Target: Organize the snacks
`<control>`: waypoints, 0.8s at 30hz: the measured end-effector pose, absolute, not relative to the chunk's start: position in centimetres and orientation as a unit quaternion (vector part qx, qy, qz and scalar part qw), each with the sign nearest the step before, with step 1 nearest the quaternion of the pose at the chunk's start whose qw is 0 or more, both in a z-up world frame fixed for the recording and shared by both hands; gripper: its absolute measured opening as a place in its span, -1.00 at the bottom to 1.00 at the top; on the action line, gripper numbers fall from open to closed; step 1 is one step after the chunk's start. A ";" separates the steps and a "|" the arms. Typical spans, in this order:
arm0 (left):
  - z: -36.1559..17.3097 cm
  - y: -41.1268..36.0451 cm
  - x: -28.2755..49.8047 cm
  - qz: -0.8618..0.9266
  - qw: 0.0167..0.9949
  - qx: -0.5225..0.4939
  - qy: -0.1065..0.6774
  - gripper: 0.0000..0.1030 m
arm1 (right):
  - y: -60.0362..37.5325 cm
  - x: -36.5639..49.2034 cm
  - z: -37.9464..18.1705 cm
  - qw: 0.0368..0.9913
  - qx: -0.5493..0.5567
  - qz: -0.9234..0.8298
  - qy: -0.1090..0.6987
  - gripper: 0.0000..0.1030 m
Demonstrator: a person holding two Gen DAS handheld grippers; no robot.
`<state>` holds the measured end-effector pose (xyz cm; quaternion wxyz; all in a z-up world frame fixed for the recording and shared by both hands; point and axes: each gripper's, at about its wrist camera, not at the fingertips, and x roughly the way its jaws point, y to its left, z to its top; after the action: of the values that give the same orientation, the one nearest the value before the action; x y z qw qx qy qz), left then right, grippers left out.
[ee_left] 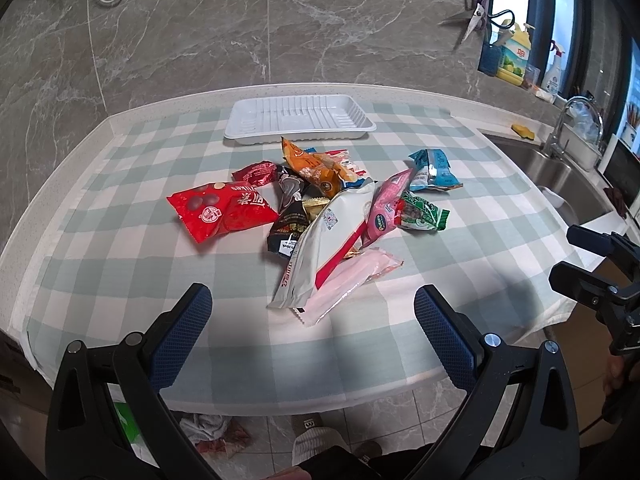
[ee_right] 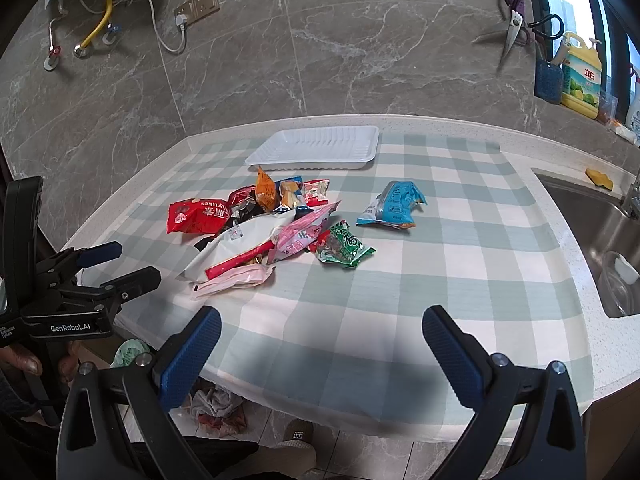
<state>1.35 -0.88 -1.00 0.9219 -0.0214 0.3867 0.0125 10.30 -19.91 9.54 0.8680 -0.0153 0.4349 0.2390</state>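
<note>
Presently: snack pile mid-frame on checked worktop, white tray empty above it; left tool and right tool spread, empty; sorting unbegun, first pick pending.

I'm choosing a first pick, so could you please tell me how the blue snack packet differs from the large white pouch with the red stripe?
The blue snack packet lies alone on the checked cloth; the large white pouch with the red stripe sits in the pile, overlapping others. The blue one looks smaller and crumpled; the white one longer and smoother. Both are outside the white tray.
</note>
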 end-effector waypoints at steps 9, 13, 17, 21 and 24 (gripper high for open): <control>-1.1 -0.6 1.5 0.013 0.921 -0.022 0.388 0.99 | -19.8 10.4 9.3 0.867 -0.015 0.239 0.438 1.00; -1.2 -0.1 1.8 0.016 0.920 -0.023 0.390 0.99 | -19.8 10.5 9.3 0.866 -0.017 0.240 0.439 1.00; -1.3 0.5 2.5 0.021 0.919 -0.022 0.393 0.99 | -19.5 10.8 8.9 0.864 -0.015 0.239 0.442 1.00; -1.3 1.5 3.3 0.029 0.918 -0.014 0.396 0.99 | -19.1 11.2 8.4 0.863 -0.013 0.237 0.446 1.00; -1.3 2.6 4.2 0.040 0.917 -0.006 0.397 0.99 | -19.1 12.0 8.0 0.861 -0.010 0.236 0.450 1.00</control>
<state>4.23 2.59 -1.27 0.9168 -0.0061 0.3972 0.0399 12.04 -19.13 7.99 0.8613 -0.0096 0.4502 0.2355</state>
